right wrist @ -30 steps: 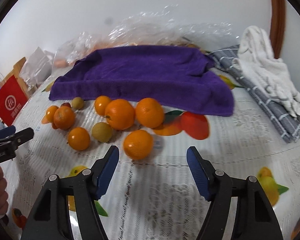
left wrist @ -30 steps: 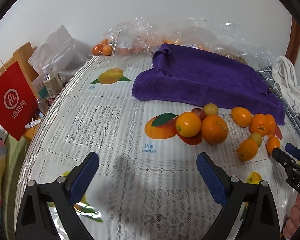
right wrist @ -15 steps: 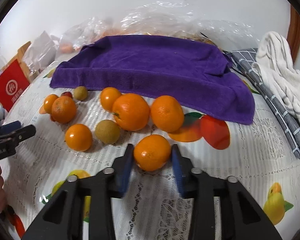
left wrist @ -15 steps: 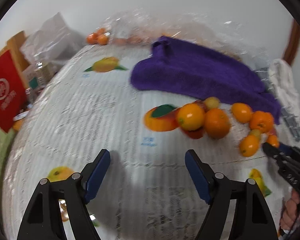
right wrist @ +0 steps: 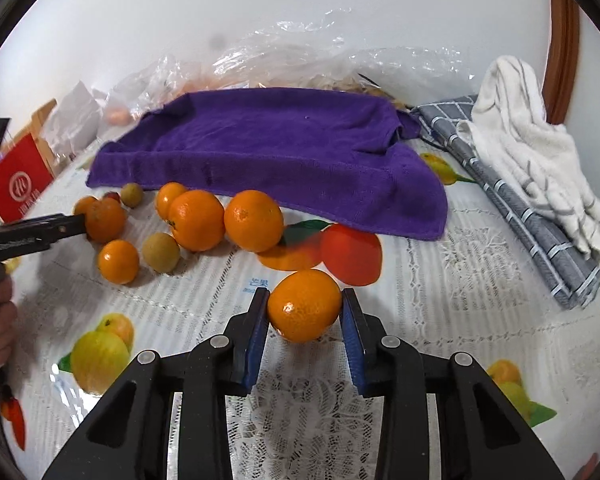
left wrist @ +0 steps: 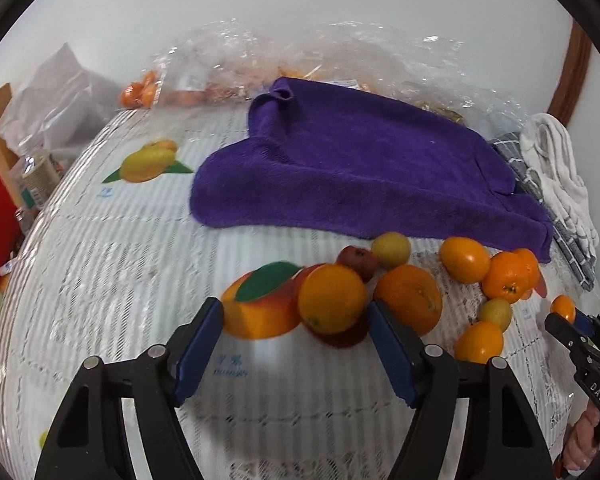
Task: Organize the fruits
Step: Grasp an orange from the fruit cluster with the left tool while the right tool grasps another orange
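Orange fruit is being sorted in a pick-up step. On the left, the left gripper [left wrist: 294,338] is seen closing round a round orange [left wrist: 332,298], pads not yet pressing — a firm squeeze is called for next. On the right, the right gripper [right wrist: 305,316] is clamped on a mandarin [right wrist: 304,305] over the tablecloth [right wrist: 440,320], whereas a second earlier its jaws stood wide — lifting seems due.

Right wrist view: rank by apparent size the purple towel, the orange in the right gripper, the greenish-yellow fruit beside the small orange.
1. purple towel, by far largest.
2. held orange in the right gripper; nearness inflates it.
3. greenish-yellow fruit, smallest.
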`<state>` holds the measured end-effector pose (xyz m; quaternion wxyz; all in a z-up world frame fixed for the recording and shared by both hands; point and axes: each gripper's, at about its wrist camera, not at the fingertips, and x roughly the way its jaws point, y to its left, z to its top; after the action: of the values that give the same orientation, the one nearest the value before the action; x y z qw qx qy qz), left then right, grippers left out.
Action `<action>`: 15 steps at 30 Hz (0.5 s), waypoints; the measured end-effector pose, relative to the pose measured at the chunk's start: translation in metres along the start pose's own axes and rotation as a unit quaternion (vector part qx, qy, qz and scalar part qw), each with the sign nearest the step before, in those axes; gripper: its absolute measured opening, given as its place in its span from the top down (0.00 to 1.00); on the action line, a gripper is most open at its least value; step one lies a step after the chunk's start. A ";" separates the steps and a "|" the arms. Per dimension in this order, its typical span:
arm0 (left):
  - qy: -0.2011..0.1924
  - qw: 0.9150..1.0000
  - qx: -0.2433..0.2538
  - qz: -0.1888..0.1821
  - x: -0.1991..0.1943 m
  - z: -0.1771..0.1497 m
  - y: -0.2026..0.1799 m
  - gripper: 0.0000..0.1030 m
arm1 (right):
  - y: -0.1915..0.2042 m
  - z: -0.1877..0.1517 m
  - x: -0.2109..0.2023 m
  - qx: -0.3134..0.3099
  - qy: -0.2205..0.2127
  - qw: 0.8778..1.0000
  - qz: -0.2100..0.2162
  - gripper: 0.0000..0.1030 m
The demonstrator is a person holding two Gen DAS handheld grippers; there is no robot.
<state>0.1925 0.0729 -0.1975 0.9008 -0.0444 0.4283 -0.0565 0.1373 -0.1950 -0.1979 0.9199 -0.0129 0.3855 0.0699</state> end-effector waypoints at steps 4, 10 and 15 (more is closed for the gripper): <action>-0.008 0.999 -0.007 -0.033 0.001 0.000 -0.001 0.63 | 0.002 0.001 0.001 -0.002 -0.001 1.000 0.005 0.66; -0.028 0.999 -0.004 -0.036 -0.007 -0.008 -0.002 0.69 | 0.001 0.000 0.005 0.004 0.005 1.000 0.001 0.66; -0.057 0.997 -0.033 -0.040 -0.016 -0.006 0.011 0.69 | -0.003 -0.001 0.004 0.010 0.002 1.000 0.001 0.66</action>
<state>0.1786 0.0860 -0.1900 0.9188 -0.0946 0.3757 -0.0751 0.1392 -0.1972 -0.2014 0.9193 -0.0031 0.3877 0.0672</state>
